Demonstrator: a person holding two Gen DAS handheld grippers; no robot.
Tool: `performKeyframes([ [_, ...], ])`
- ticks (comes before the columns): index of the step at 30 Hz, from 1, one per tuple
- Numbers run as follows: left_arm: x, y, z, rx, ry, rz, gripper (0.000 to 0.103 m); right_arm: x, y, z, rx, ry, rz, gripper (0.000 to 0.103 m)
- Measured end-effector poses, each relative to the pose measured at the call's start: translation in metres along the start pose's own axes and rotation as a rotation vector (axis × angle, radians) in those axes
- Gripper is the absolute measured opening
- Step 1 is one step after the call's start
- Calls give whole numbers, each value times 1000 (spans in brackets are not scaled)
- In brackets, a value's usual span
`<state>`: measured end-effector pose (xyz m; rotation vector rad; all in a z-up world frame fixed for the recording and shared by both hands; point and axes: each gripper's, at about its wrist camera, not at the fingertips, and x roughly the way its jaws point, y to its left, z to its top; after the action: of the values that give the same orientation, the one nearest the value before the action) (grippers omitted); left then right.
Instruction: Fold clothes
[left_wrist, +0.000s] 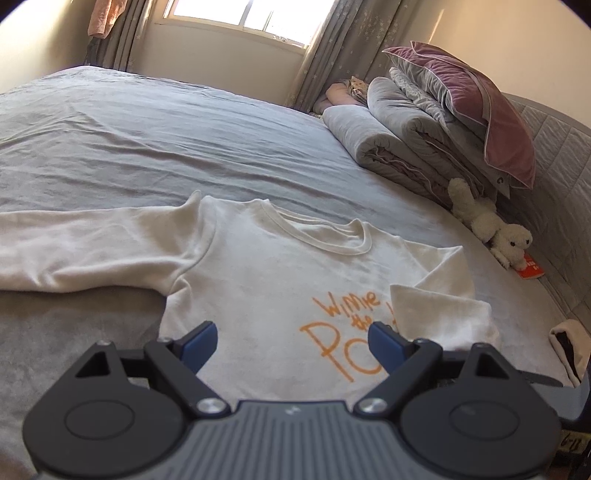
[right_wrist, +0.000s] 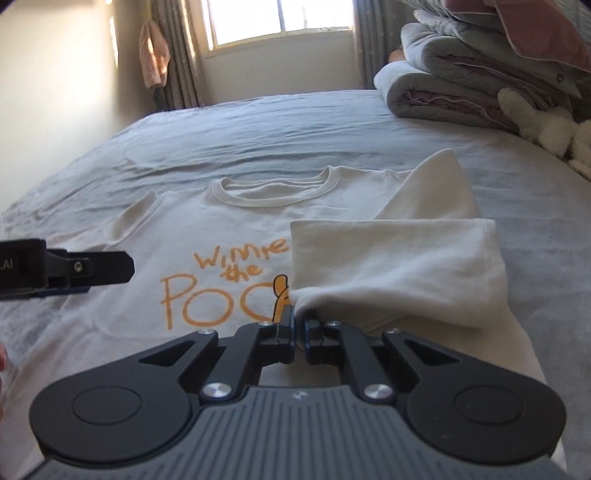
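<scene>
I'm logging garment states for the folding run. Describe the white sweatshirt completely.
The white sweatshirt lies front-up on the grey bed sheet, neckline toward the window. It looks like soft knit, with a ribbed round collar and orange hand-drawn lettering on the chest. One long sleeve stretches flat sideways; the other sleeve is folded in over the chest, partly covering the print. The right tool is shut on that folded sleeve's edge. The left tool hovers open above the lower front.

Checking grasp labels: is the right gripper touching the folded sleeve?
Touching. The right wrist view shows the right gripper shut on the folded sleeve at its corner.
</scene>
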<state>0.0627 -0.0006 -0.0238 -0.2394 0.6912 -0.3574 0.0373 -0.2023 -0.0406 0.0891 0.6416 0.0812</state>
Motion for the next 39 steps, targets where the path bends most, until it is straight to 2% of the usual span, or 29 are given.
performKeyframes([
  [1, 0, 0, 0, 1, 1, 3, 90, 0, 1, 0, -10, 3, -1, 7],
  [5, -1, -3, -3, 7, -1, 18, 90, -1, 4, 3, -17, 27, 15, 18],
  [7, -4, -5, -5, 7, -7, 19, 90, -3, 1, 7, 0, 48, 50, 35],
  [9, -8, -7, -7, 5, -10, 16, 90, -7, 0, 8, 15, 64, 64, 65],
  [11, -11, -7, -9, 5, -7, 19, 90, -12, -1, 7, 24, 78, 60, 70],
  [15, -14, -8, -12, 1, 12, 30, 90, -21, -3, 6, 49, 106, 53, 72],
  [21, -17, -7, -16, -39, 66, 81, 90, -30, -33, 10, 262, 117, 54, 73],
  [28, -18, -10, -16, -25, 66, 100, 90, -35, -60, 14, 450, 96, 43, 73],
  [35, -15, -9, -15, -18, 65, 104, 90, -37, -74, 18, 498, 43, -29, 73],
  [37, -14, -8, -14, -22, 66, 105, 90, -34, -75, 18, 495, 35, -50, 70],
  [39, -14, -6, -14, -27, 64, 106, 90, -32, -76, 17, 481, 29, -74, 58],
])
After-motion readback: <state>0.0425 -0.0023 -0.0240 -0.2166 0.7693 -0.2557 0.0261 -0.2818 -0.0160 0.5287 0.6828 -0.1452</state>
